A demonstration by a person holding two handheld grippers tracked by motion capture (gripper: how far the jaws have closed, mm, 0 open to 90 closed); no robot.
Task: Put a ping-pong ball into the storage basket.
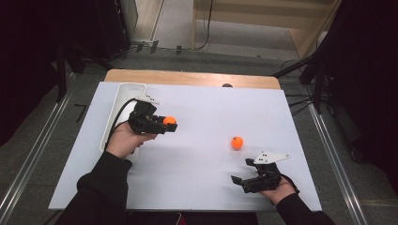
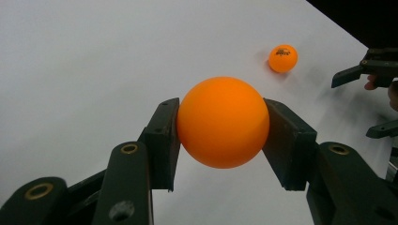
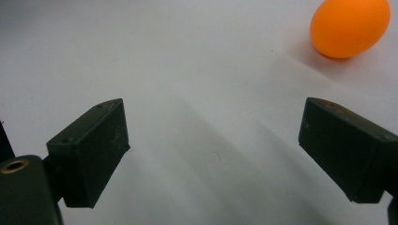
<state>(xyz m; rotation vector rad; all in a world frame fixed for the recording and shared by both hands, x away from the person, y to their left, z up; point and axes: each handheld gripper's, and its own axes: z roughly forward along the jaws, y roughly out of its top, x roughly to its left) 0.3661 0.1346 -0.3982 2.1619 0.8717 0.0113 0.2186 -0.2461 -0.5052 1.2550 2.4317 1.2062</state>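
Observation:
An orange ball (image 2: 223,122) sits between both pads of my left gripper (image 1: 170,124), which is shut on it above the white table sheet, left of centre. In the high view this held ball (image 1: 169,120) shows at the jaw tips. A second orange ball (image 1: 237,142) lies loose on the sheet right of centre; it appears far off in the left gripper view (image 2: 283,58) and at the top right of the right gripper view (image 3: 350,27). My right gripper (image 1: 240,169) rests low at the front right, open with bare sheet between its pads (image 3: 92,150).
A long white tray (image 1: 123,96) lies along the sheet's left side, just behind my left hand. The white sheet (image 1: 206,112) covers a wooden table whose back edge (image 1: 187,77) shows. Dark stands and cables ring the table on the floor.

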